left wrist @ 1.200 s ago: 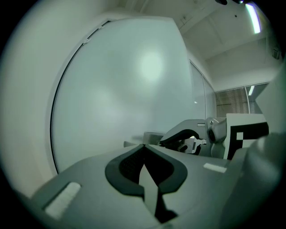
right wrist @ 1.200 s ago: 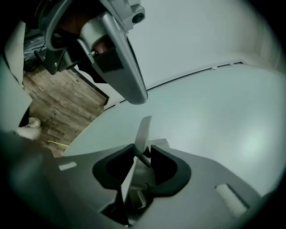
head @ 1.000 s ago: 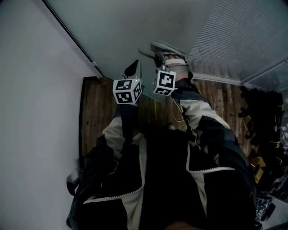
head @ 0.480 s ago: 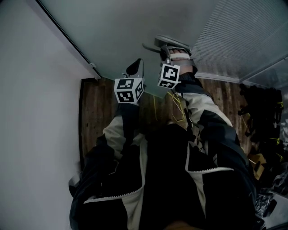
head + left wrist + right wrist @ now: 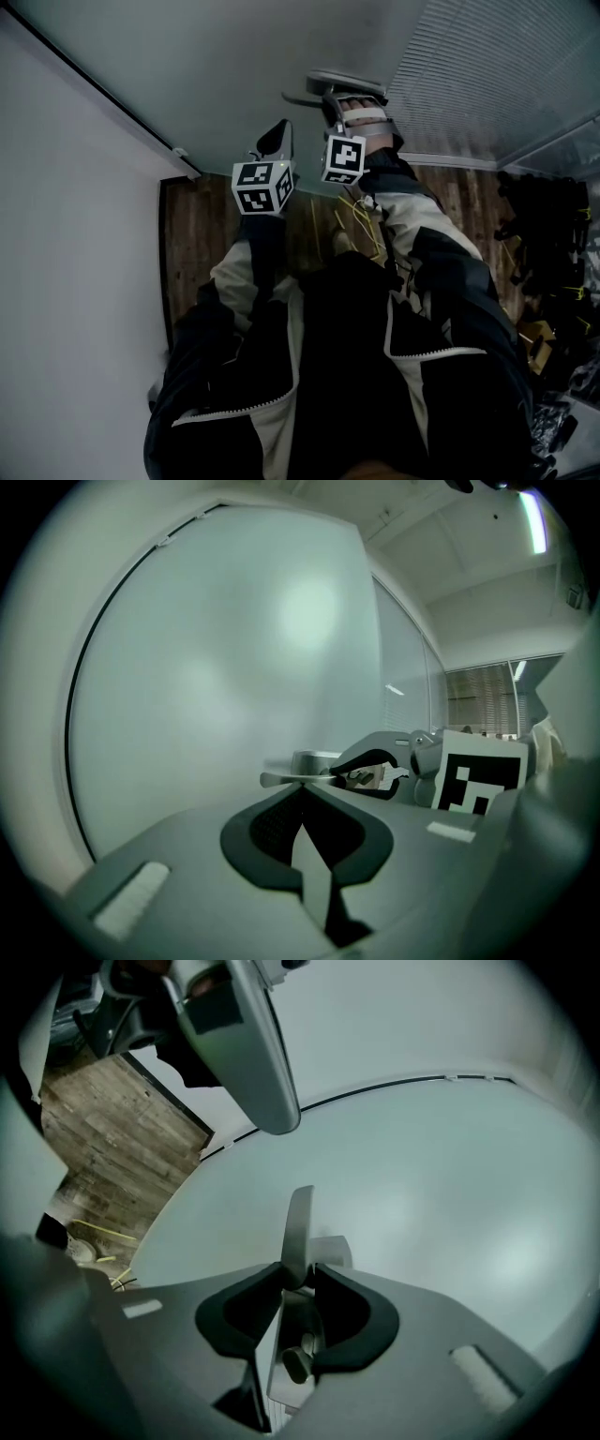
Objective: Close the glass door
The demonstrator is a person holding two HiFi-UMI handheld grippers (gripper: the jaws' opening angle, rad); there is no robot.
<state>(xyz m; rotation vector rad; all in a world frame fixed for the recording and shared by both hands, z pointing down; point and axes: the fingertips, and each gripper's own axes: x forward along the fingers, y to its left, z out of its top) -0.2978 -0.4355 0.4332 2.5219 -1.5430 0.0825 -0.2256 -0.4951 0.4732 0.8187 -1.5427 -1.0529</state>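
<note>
Glass door (image 5: 281,56) further left, handle (image 5: 298,1227) between just-closing right tongs (image 5: 300,1283).

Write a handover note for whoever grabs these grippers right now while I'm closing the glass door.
Right gripper: jaws have just been closing, now clamped on the door handle.
Left gripper: shut, empty, pointing at the glass door beside the handle.
Done: handle grasped.
To do: bring the door fully closed, then release; whether it is already latched cannot be told here.
</note>
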